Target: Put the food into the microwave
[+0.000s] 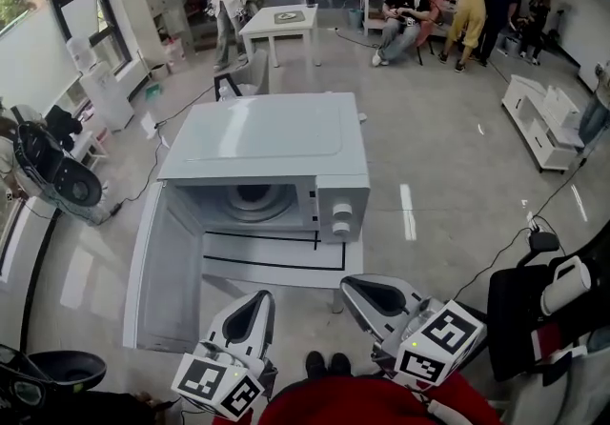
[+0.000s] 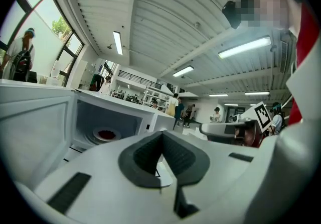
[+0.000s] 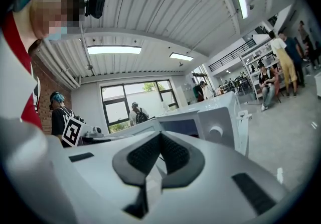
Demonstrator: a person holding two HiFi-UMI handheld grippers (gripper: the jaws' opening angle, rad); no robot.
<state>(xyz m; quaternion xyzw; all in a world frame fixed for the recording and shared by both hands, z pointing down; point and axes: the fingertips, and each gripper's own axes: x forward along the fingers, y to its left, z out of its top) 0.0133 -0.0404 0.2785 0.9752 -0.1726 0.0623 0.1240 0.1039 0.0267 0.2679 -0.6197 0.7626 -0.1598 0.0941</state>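
A white microwave (image 1: 267, 142) stands on a low table with its door (image 1: 172, 271) swung wide open to the left. Inside the cavity lies a round plate (image 1: 253, 201). In the left gripper view that plate carries a dark red piece of food (image 2: 106, 134). My left gripper (image 1: 257, 301) hangs in front of the table below the door, shut with nothing in it; its jaws (image 2: 161, 135) meet in its own view. My right gripper (image 1: 357, 288) sits beside it, below the control knobs (image 1: 341, 213), also shut and holding nothing (image 3: 160, 136).
The low white table (image 1: 276, 256) has black lines on its top. A black fan (image 1: 57, 175) stands at the left and a black bag (image 1: 534, 309) at the right. Several people sit and stand at the back near a white table (image 1: 281, 23).
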